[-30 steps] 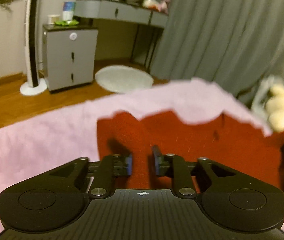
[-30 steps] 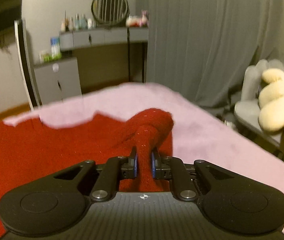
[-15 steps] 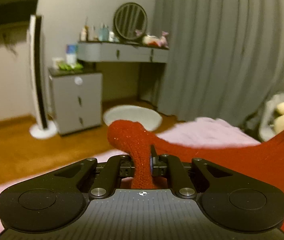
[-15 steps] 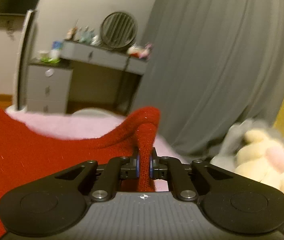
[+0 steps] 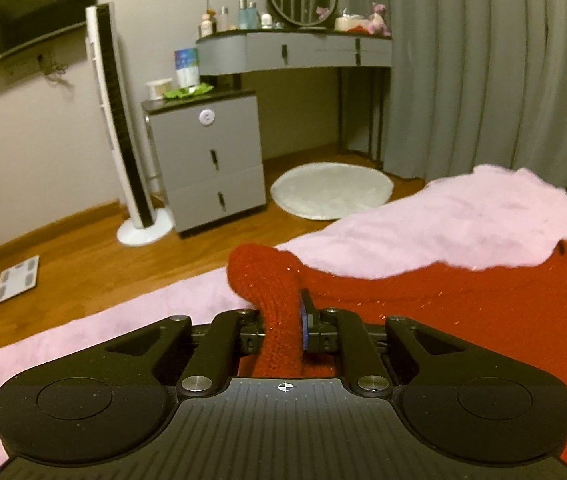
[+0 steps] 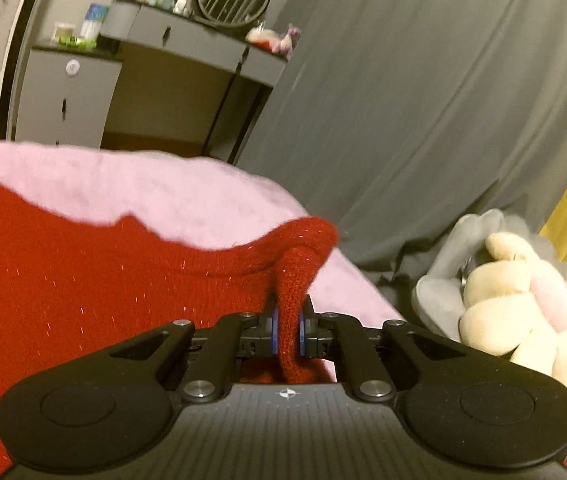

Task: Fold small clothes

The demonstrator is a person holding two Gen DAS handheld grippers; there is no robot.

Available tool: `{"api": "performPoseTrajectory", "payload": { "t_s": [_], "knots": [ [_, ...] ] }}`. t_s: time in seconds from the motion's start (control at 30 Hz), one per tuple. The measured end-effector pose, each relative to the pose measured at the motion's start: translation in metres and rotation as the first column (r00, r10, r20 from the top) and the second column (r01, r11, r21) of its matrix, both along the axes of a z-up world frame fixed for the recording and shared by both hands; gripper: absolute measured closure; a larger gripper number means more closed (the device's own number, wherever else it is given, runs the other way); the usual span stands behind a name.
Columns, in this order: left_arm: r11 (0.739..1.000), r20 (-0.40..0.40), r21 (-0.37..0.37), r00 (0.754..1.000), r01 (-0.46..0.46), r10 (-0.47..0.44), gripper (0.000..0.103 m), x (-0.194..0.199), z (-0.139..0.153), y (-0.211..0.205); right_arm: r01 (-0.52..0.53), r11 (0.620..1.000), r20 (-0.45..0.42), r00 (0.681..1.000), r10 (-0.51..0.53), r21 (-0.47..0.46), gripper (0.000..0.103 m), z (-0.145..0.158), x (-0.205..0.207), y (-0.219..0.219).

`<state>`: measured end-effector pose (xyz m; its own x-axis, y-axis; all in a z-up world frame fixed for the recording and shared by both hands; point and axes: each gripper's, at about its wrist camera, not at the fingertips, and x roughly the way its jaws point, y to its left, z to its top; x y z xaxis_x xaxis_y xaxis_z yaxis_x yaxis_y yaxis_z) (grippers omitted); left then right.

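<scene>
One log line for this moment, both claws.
left claw: shut on red knit garment | right claw: shut on same garment | garment over pink blanket

Both wrist views face forward, sharing the dresser [image 5: 295,50].

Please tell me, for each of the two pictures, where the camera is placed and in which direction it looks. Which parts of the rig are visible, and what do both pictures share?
Left wrist: sits on the left tongs, looks along them over the pink blanket to the grey cabinet; only the black tong body shows.
Right wrist: sits on the right tongs, looks toward the grey curtain and plush toy; only tong body shows.
Shared: the red knit garment, pinched by both, blanket, cabinet, curtain.
</scene>
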<state>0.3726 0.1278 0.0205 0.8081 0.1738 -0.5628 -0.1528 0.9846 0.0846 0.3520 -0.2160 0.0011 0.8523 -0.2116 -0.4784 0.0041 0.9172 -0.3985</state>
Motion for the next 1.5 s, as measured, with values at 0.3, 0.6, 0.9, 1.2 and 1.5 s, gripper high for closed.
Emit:
{"api": "performPoseTrajectory", "payload": {
  "t_s": [0.3, 0.6, 0.9, 1.2, 1.5],
  "knots": [
    [0.998, -0.046, 0.051, 0.998, -0.031, 0.034, 0.067, 0.005, -0.012, -0.002, 0.046, 0.999, -0.064, 0.997, -0.047, -0.013, 0.079, -0.012, 0.010, 0.002],
    [0.978, 0.024, -0.207, 1.000, 0.020, -0.015, 0.037, -0.089, 0.020, 0.018, -0.035, 0.965, 0.052, 0.998, 0.022, 0.260, 0.072, 0.020, -0.085, -0.015],
    [0.949, -0.077, -0.309, 0.996, -0.064, 0.042, 0.041, -0.141, -0.002, 0.025, -0.039, 0.976, 0.016, 0.999, 0.036, 0.213, 0.075, -0.001, -0.141, -0.012],
    [0.834, -0.077, -0.549, 0.990, 0.055, -0.115, 0.041, -0.160, -0.019, 0.040, -0.014, 0.811, -0.076, 0.995, 0.072, 0.585, 0.047, -0.003, -0.171, -0.101],
    [0.776, -0.013, -0.613, 0.981, 0.145, -0.194, 0.050, -0.164, -0.028, 0.058, -0.166, 0.829, -0.098, 0.962, 0.256, 0.534, 0.042, 0.000, -0.150, -0.110]
  ]
}}
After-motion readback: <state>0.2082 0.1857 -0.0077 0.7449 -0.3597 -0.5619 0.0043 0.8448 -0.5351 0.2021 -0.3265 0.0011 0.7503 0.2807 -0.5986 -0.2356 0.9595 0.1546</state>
